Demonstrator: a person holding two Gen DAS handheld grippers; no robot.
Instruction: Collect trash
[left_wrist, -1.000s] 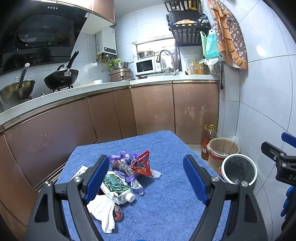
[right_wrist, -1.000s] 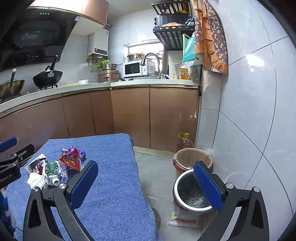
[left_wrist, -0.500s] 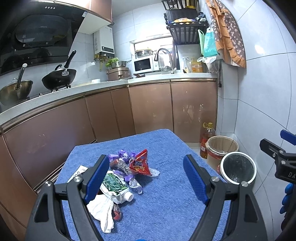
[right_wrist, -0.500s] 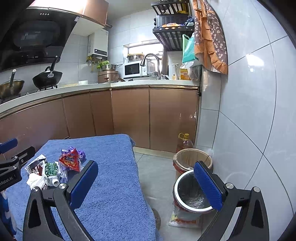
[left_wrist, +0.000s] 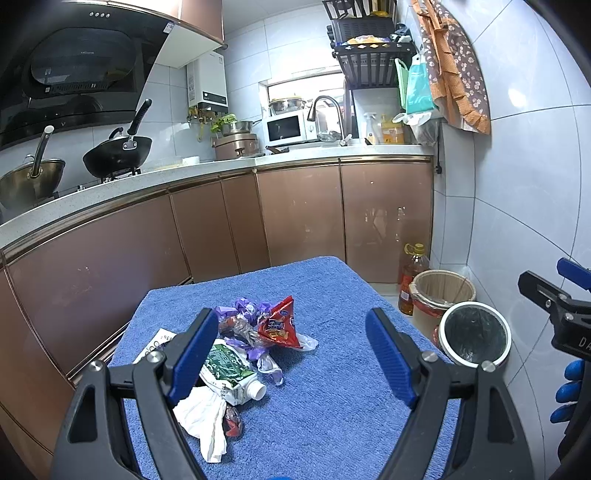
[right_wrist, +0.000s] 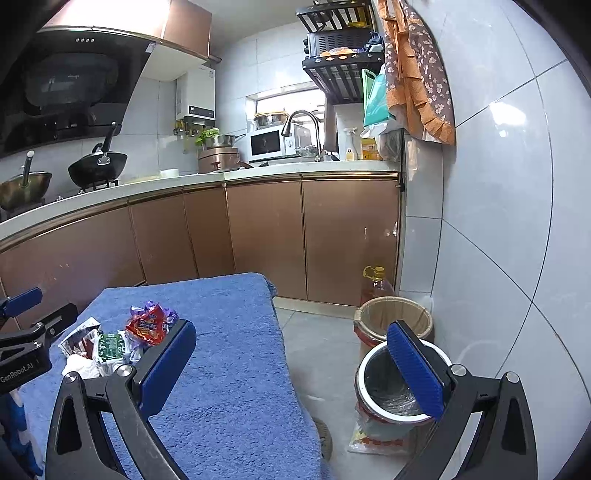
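Both tongs hanging spread apart, gripping nothing: left tongs (left_wrist: 291, 347) facing trash pile (left_wrist: 243, 350) on blue-towelled counter (left_wrist: 332, 406), right tongs (right_wrist: 291, 363) nearer bin (right_wrist: 400, 384).

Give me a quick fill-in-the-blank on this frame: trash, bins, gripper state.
1. The trash pile lies on a ____ towel.
2. The left gripper and the right gripper both stand ____.
3. The steel-rimmed bin stands on the ____, beside the table.
4. The red snack wrapper lies ____ the pile.

Missing words: blue; open; floor; on top of
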